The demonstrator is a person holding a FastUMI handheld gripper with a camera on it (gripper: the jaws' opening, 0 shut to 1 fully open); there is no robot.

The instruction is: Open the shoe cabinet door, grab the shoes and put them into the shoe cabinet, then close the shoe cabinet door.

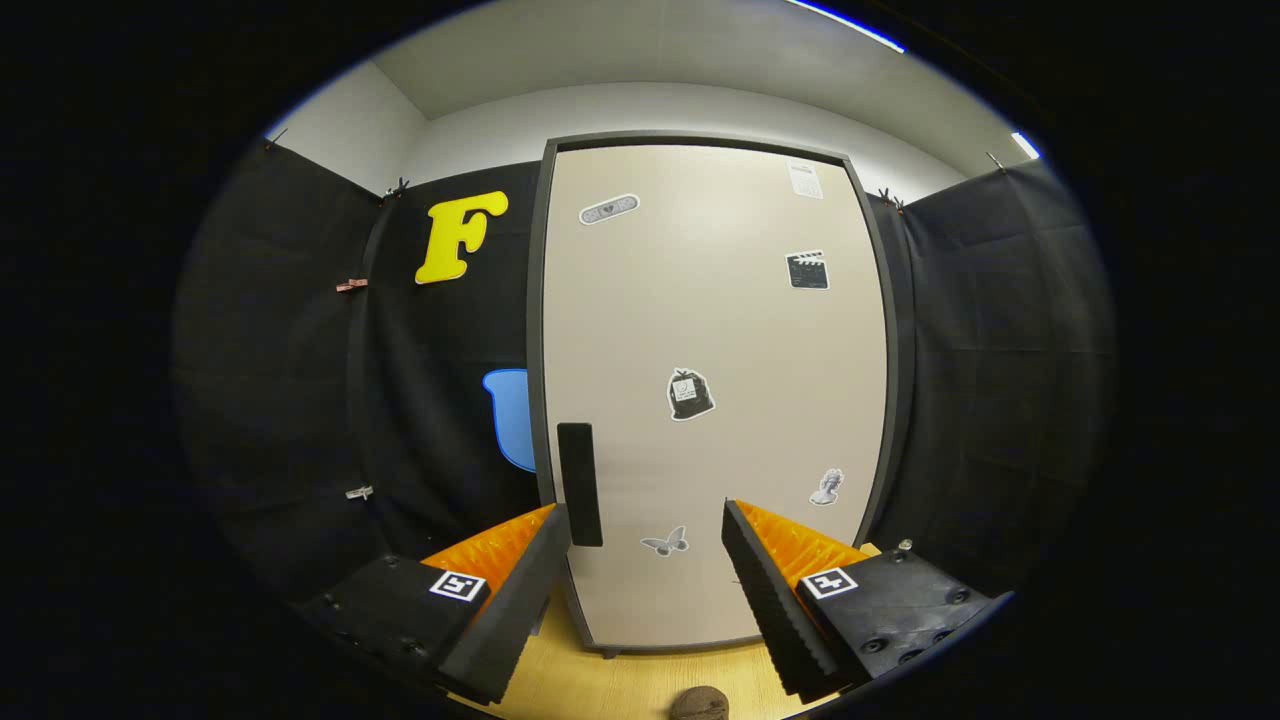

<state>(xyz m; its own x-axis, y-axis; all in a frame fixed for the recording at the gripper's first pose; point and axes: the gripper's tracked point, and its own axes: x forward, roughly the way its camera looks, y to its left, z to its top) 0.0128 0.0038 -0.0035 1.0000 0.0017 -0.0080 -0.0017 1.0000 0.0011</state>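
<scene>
The shoe cabinet (710, 330) stands upright just ahead of me, its beige door shut inside a dark grey frame. Several stickers dot the door. A black vertical handle (579, 483) sits on the door's left side, near its lower part, right above my left fingertip. My gripper (645, 515) is open, its fingers spread wide with nothing between them, pointing at the lower part of the door. A dark brown rounded thing (699, 704), perhaps a shoe's toe, peeks in on the table below the fingers.
The cabinet rests on a light wooden tabletop (620, 680). Black cloth walls (300, 400) close in the booth on the left, right and behind the cabinet. A white wall and ceiling show above.
</scene>
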